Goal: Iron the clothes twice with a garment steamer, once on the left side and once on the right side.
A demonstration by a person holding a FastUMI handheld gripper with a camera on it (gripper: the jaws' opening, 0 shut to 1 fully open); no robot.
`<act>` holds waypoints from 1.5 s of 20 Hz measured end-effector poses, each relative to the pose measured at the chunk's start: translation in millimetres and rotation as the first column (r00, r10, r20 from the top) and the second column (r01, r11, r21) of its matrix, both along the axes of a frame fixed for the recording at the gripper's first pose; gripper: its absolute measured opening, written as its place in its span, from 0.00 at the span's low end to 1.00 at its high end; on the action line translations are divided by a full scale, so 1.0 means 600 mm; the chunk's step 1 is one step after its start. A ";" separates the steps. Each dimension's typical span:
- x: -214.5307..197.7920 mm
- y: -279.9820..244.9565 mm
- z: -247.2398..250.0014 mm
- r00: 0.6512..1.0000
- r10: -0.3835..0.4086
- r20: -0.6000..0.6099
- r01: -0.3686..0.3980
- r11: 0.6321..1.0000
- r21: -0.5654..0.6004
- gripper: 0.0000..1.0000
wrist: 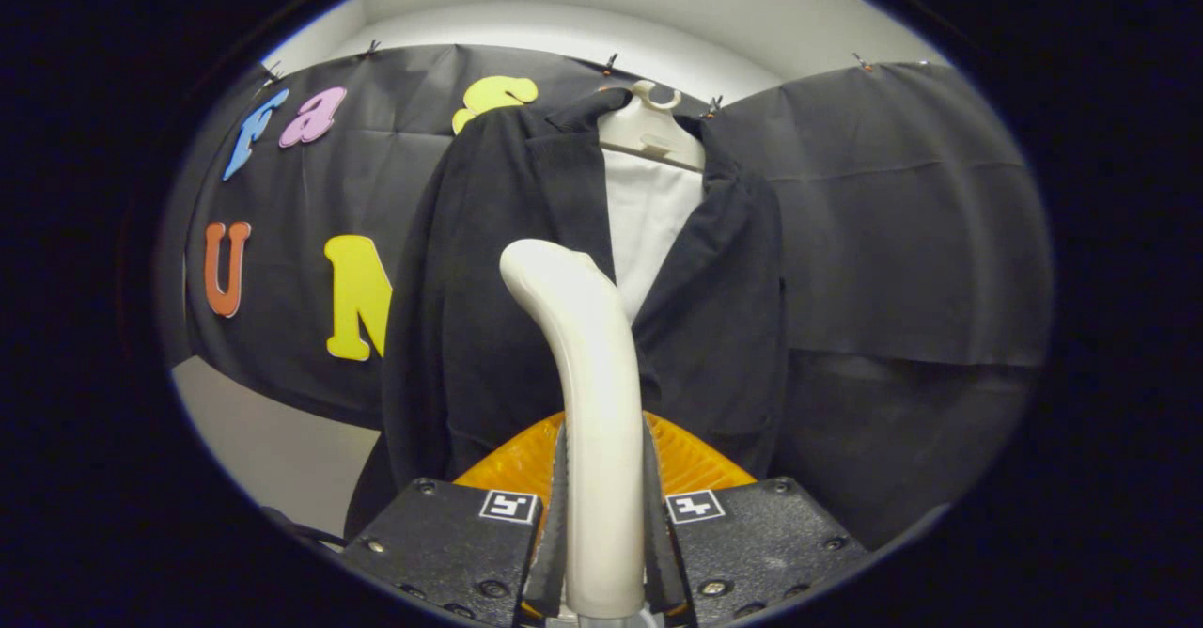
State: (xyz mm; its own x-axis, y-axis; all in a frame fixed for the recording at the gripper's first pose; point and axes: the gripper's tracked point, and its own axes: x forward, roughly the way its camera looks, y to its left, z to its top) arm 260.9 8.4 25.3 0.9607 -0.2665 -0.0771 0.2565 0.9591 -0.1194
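My gripper [603,506] is shut on the cream handle of the garment steamer [587,374], which rises upright between the fingers [554,515] and curves to the left at its top. Straight ahead hangs a black jacket [489,308] on a cream hanger stand [653,130], open at the front over a white panel [648,214]. The steamer's head sits in front of the jacket's left front panel, beside the opening. Whether the head touches the cloth I cannot tell.
An orange ribbed part [691,459] shows just behind the fingers. Black cloth [902,233] covers the wall behind and to the right of the jacket. A pale floor or wall strip [273,440] lies low to the left.
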 end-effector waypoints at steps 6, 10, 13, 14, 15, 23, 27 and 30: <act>-0.016 -0.012 -0.052 0.999 -0.006 -0.054 0.007 1.000 0.012 0.36; -0.026 -0.015 -0.095 0.996 -0.001 -0.093 0.003 1.000 0.030 0.36; -0.030 -0.019 -0.140 0.989 0.005 -0.145 0.005 0.998 0.070 0.36; -0.030 -0.022 -0.153 0.988 0.000 -0.153 0.010 0.998 0.064 0.37; -0.033 -0.023 -0.162 0.987 -0.002 -0.159 0.011 0.998 0.057 0.37; -0.043 -0.021 -0.228 0.980 0.001 -0.201 0.005 1.000 0.029 0.36; -0.056 -0.016 -0.290 0.965 0.005 -0.262 0.003 0.999 0.032 0.37; -0.063 -0.019 -0.329 0.952 -0.005 -0.305 0.016 0.999 0.035 0.36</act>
